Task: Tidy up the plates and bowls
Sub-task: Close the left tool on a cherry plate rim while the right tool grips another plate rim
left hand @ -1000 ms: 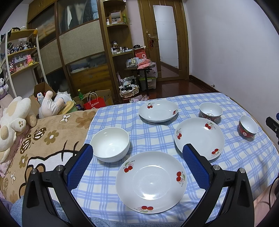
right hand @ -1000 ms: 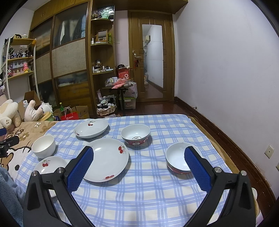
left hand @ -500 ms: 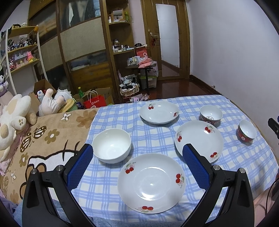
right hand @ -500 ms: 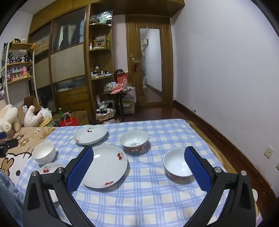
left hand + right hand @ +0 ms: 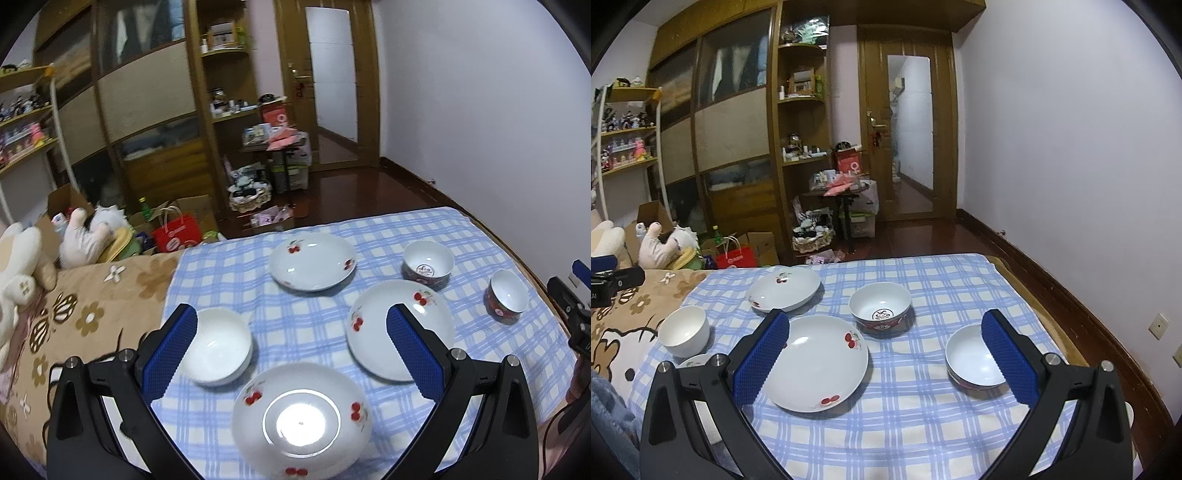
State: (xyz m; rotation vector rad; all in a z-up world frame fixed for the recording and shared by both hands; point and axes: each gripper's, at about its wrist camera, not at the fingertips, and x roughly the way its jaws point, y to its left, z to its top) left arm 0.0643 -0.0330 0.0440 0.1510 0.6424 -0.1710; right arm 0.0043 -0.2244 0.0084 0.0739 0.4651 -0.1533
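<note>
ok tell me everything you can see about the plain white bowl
The plain white bowl looks like glossy ceramic, round and deep, with no pattern. It stands upright and empty at the left edge of the checked cloth, beside the brown blanket. Nothing touches it; the nearest cherry plate lies close by.
</note>
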